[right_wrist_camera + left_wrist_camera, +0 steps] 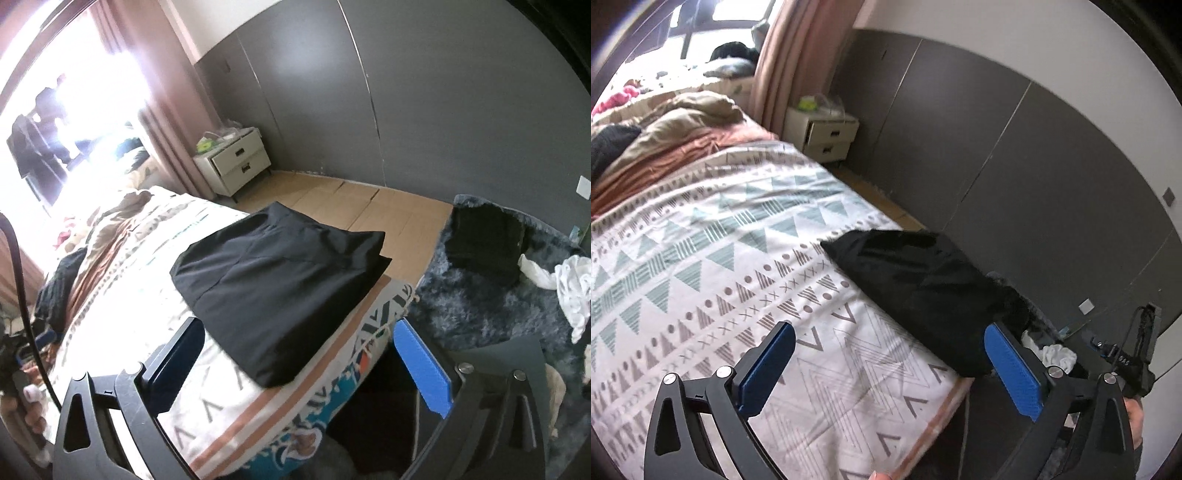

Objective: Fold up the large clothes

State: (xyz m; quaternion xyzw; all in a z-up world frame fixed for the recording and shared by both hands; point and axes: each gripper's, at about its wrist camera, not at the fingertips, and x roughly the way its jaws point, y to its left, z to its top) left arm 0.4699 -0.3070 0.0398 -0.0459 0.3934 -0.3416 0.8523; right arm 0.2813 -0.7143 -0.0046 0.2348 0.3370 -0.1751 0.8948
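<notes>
**While both grippers sit wide open: folded black garment parked on the bed corner**

With nothing between the pads on either side, just hanging above the bed. Left gripper [888, 334] spread as wide as it goes, blue pads [1012, 373] facing each other over the patterned bedspread [713, 236], not touching any cloth. Right gripper [299, 332] same deal, spread wide and empty, pointing down at the bed's corner.

Folded black garment [273, 280] lying flat on the bedspread [122, 317] right at the near corner, edges stacked fairly neat, one side reaching close to the mattress edge. Same garment [923, 291] seen from the left wrist as a dark slab along the bed's right edge, just past the right-hand pad.

Further up the bed, a crumpled heap of tan and pink bedding [679, 136] plus something dark beside it. White two-drawer nightstand [236, 162] against the grey wall, next to the pink curtain [790, 62]. On the floor beside the bed, a shaggy dark blue rug [465, 302] with another black piece of clothing [484, 243] and some white cloth [569, 284] dumped on it. Bit of a hand [22, 413] visible at the lower left of the right wrist view.
</notes>
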